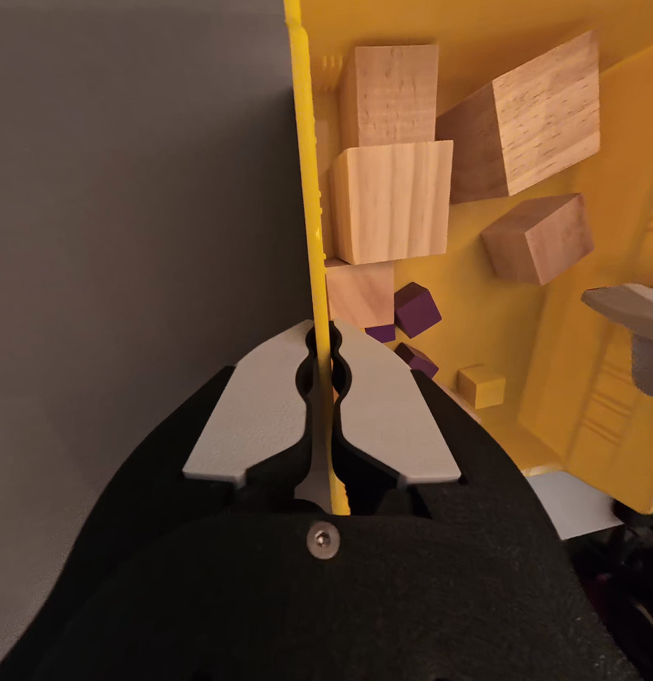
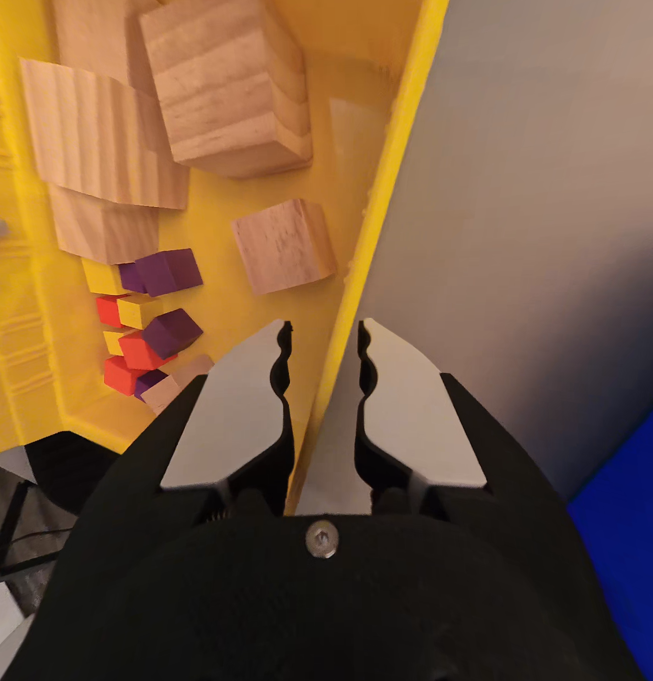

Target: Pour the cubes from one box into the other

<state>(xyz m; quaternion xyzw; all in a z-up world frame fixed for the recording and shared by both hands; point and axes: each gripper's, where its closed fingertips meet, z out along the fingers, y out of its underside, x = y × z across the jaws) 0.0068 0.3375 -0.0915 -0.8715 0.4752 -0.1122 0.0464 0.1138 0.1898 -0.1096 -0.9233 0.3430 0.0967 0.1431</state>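
Observation:
A yellow box (image 1: 509, 435) holds several cubes. In the left wrist view there are large wooden cubes (image 1: 391, 199), purple cubes (image 1: 415, 309) and a small yellow cube (image 1: 481, 387). My left gripper (image 1: 323, 324) is shut on the box's thin side wall (image 1: 303, 110). In the right wrist view the box (image 2: 402, 147) holds wooden cubes (image 2: 225, 92), purple cubes (image 2: 170, 271), red cubes (image 2: 141, 348) and yellow cubes (image 2: 100, 276), bunched against one side. My right gripper (image 2: 324, 324) is open, its fingers on either side of the opposite wall, which runs slantwise through the gap.
A grey finger of the right gripper (image 1: 634, 309) shows at the far side of the box. A blue surface (image 2: 630, 516) lies at the lower right. A plain grey background (image 1: 133, 258) lies beyond the box. Dark clutter (image 2: 23, 516) sits at the lower left.

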